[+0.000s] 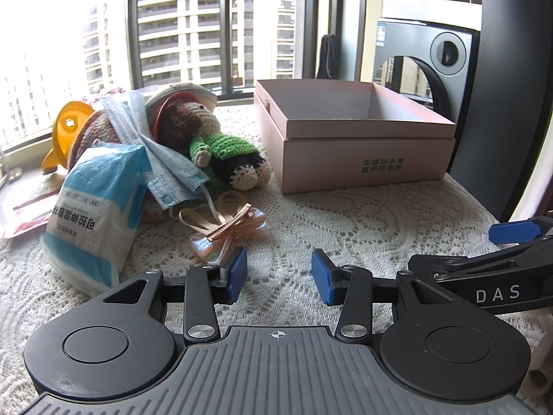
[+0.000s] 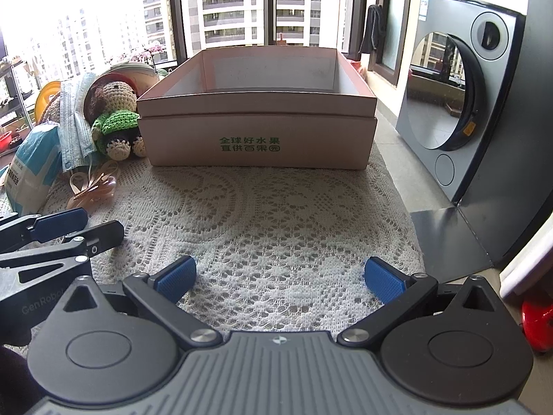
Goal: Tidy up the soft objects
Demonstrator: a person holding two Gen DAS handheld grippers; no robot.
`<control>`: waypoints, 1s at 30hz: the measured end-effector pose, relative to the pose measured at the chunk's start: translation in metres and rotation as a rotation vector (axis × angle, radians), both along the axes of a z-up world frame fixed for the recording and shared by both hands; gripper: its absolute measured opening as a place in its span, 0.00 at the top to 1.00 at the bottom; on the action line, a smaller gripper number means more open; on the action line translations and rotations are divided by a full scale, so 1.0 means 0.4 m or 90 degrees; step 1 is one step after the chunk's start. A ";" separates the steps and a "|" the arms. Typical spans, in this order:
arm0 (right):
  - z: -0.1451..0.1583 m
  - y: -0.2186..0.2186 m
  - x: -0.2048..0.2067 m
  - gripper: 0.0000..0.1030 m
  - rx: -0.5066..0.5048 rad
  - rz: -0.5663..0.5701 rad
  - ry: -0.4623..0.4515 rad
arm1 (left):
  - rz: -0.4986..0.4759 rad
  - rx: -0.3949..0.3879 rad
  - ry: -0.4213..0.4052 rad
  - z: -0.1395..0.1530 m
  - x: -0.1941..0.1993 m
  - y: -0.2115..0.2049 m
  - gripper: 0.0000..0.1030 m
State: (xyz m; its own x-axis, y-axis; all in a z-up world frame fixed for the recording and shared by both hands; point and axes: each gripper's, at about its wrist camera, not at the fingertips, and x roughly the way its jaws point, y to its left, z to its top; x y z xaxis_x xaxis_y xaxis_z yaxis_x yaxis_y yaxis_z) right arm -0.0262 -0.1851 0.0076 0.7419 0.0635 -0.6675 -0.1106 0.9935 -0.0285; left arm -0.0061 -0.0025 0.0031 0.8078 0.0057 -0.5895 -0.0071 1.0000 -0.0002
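While the box (image 1: 352, 131) sits at one o'clock from our left tongs (image 1: 279, 275), the soft pile lies at eleven; nearest is the ribbon bow (image 1: 224, 224). Both left and right tongs (image 2: 279, 278) gape wide, empty.

Left tool (image 1: 280, 273) and right tool (image 2: 280, 278) hover side by side, jaws apart.
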 end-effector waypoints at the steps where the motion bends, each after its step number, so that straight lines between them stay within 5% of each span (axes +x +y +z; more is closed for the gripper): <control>1: 0.000 0.000 0.001 0.00 -0.001 0.003 0.002 | -0.001 -0.006 -0.001 -0.001 0.003 0.001 0.55; 6: -0.001 -0.005 -0.002 0.00 -0.004 0.024 0.002 | -0.013 -0.060 -0.010 0.030 -0.021 0.050 0.55; 12: -0.002 -0.011 -0.012 0.00 0.000 0.036 -0.004 | 0.053 0.047 -0.096 0.138 -0.048 0.162 0.55; 17: -0.001 -0.009 -0.015 0.00 0.000 0.045 -0.006 | 0.089 0.033 -0.022 0.109 0.044 0.277 0.52; 21: 0.004 -0.007 -0.026 0.00 0.008 0.071 -0.010 | 0.072 0.014 -0.031 0.092 0.076 0.289 0.38; 24: 0.010 0.009 -0.041 0.00 -0.005 0.096 -0.026 | 0.050 0.046 -0.018 0.074 0.089 0.267 0.26; 28: 0.011 0.029 -0.045 0.00 -0.028 0.105 -0.027 | 0.071 0.034 0.026 0.050 0.098 0.290 0.31; 30: 0.011 0.033 -0.045 0.00 -0.033 0.103 -0.025 | 0.080 -0.016 0.053 0.035 0.100 0.322 0.30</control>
State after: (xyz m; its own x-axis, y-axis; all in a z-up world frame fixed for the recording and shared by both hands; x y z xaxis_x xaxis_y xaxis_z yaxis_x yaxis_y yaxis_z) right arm -0.0441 -0.1721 0.0121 0.7506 0.1505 -0.6434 -0.2670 0.9598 -0.0869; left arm 0.0338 0.1265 0.0172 0.7502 0.0883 -0.6552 -0.1333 0.9909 -0.0191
